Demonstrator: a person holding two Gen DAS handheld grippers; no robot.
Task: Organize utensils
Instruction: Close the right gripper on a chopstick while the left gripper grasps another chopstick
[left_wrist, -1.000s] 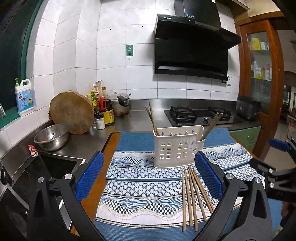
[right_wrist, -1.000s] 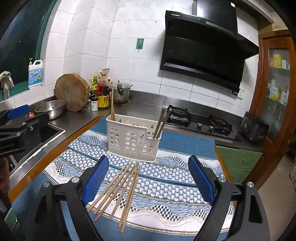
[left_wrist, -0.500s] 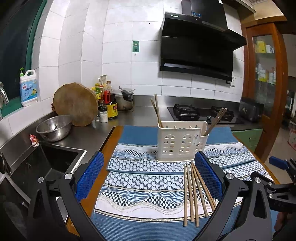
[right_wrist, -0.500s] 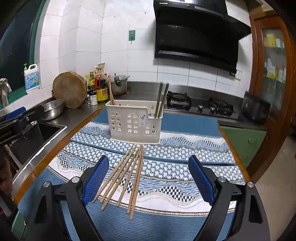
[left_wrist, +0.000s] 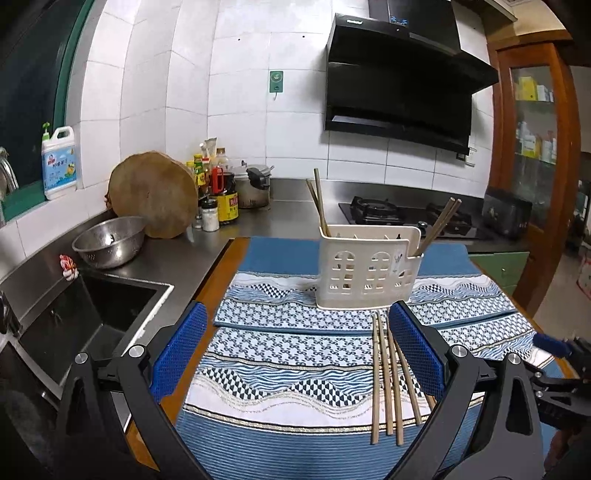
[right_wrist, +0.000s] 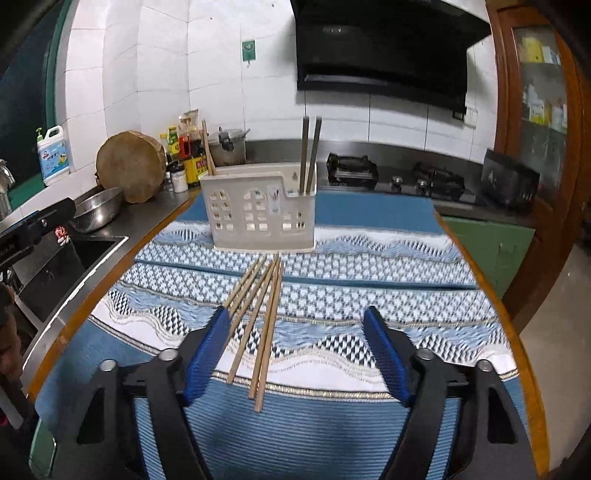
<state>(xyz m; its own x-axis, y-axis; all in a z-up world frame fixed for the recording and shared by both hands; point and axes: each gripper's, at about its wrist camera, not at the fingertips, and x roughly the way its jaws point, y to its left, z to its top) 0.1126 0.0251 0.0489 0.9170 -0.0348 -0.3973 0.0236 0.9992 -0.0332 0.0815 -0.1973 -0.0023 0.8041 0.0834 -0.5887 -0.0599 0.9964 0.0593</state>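
My right gripper (right_wrist: 295, 345) closing, nothing gripped; its left pad hides chopsticks (right_wrist: 266, 314) ends; left gripper (left_wrist: 295, 345) wide, empty.

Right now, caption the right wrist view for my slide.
Closing right hand-held gripper above loose chopsticks lying before the white caddy.

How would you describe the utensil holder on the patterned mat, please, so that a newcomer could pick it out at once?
Start at the blue and white patterned mat that covers the table beside the steel counter. Near its far edge stands a cream plastic rectangular utensil holder, just beyond the loose wooden chopsticks lying flat. It alone has window-shaped cut-outs in its wall and chopsticks standing upright at each end.
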